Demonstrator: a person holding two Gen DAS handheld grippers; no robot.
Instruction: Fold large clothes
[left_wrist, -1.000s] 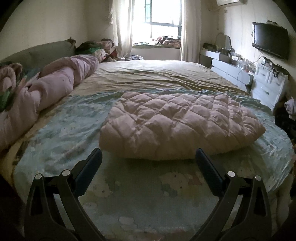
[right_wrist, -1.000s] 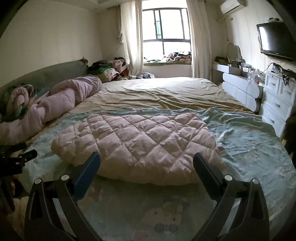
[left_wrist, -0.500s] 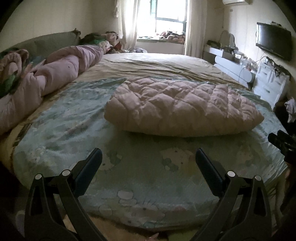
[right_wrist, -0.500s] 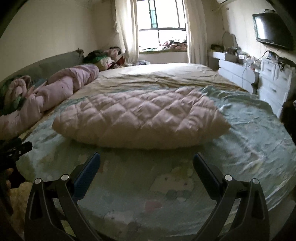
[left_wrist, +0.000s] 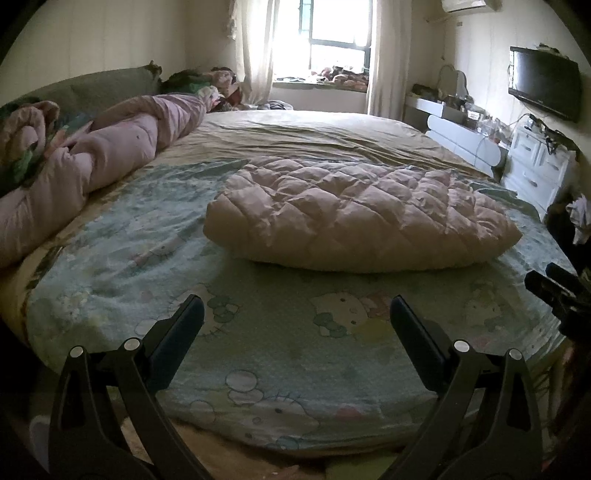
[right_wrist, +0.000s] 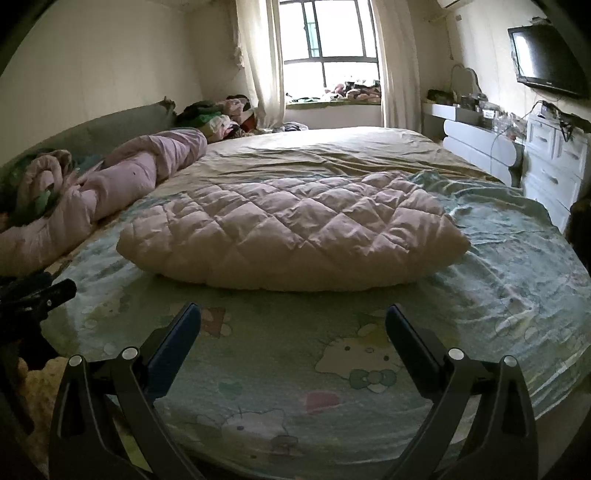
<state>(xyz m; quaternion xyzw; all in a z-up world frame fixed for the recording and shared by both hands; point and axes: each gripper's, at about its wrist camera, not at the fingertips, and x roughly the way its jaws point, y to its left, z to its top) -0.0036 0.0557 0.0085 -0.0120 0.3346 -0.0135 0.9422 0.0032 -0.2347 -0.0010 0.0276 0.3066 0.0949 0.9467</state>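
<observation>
Where the quilted garment (left_wrist: 362, 218) folds under, its underside hides.

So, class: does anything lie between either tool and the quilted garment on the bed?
Nothing visible does. Only bare cartoon-print sheet lies between the open left tool and the garment, and likewise ahead of the open right tool.
</observation>
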